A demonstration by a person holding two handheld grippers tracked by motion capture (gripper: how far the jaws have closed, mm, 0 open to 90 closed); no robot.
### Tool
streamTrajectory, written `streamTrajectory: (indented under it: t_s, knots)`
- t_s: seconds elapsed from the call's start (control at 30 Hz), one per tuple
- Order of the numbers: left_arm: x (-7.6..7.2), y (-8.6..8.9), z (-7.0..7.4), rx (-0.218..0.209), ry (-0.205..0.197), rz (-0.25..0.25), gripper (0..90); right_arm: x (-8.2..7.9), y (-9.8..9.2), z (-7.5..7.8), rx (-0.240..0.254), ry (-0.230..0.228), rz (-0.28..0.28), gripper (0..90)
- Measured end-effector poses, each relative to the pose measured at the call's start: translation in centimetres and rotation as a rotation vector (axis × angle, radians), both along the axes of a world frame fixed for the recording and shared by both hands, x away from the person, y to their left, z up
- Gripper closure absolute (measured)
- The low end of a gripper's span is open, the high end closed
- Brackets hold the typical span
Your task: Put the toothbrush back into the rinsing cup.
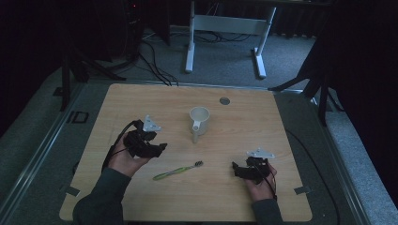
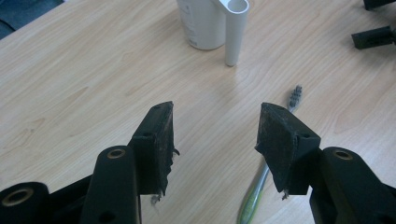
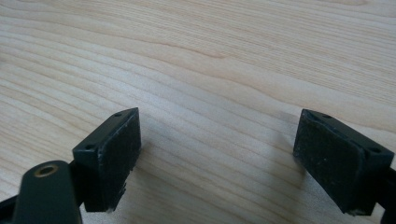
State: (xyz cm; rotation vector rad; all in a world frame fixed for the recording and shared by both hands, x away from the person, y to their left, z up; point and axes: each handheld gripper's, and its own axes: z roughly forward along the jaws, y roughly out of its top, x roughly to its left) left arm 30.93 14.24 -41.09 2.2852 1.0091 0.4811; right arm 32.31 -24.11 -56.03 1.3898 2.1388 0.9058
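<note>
Two grippers rest low over the table [image 1: 141, 98], each in one of the person's hands: the left gripper [image 1: 162, 147] sits at the left with its jaws apart and nothing between them. Between the two, a green toothbrush [image 1: 177, 171] lies flat near the front, and a white mug [image 1: 199, 120] stands upright behind it, near the middle. At the right, the right gripper [image 1: 234, 167] has its jaws wide apart over bare wood.

Pale wood-grain table [image 1: 141, 101] carries a white mug [image 1: 199, 120] and a green toothbrush [image 1: 177, 171] with dark bristles — the 2 grippers [image 1: 159, 149] [image 1: 236, 168] are black, topped by grey plates.
</note>
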Motion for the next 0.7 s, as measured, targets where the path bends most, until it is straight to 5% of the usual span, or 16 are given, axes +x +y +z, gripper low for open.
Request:
streamTrajectory:
  t_s: [0.7]
  knots:
    - [0.5, -1.3, -0.6, 0.041, 0.059, -0.06, 47.2, 0.0, 0.0, 0.0, 0.0, 0.0, 0.0, 14.7]
